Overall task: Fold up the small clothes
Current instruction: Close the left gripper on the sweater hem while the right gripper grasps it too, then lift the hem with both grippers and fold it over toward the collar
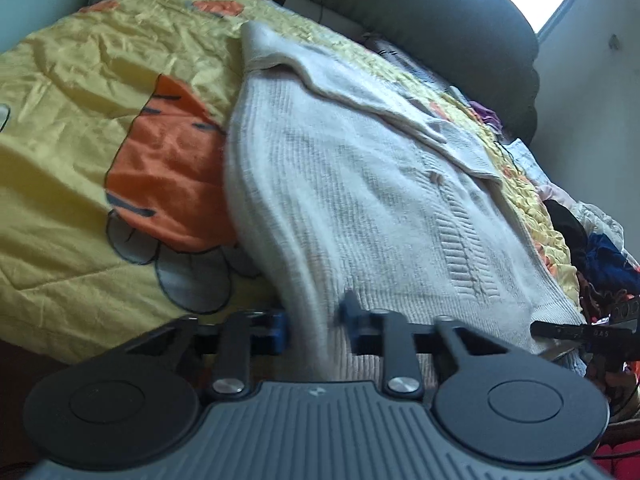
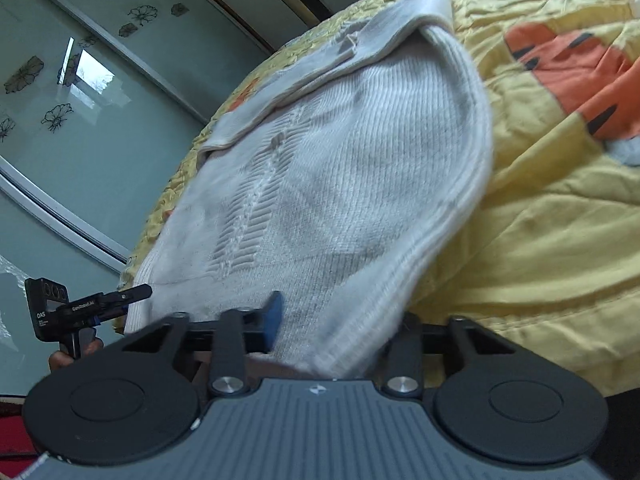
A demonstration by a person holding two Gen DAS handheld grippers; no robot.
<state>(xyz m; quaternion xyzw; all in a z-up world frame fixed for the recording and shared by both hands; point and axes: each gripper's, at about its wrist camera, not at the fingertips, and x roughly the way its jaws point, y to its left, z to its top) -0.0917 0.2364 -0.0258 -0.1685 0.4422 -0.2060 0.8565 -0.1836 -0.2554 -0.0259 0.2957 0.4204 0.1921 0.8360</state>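
While sleeve lies folded over: cream knit sweater (image 1: 360, 208) | both tongs (image 1: 312, 320) (image 2: 332, 320) pinching hem

Yellow quilted bed (image 1: 60, 160); white knit sweater (image 1: 360, 208) lying on it.

We see an off-white knit sweater (image 1: 360, 200) with fine ribbing and a herringbone-like band down its middle. Under it lies a yellow quilt (image 1: 60, 120) — printed with an orange, dark-striped cartoon figure (image 1: 164, 160) — and grey outlined flower shapes (image 1: 192, 280).
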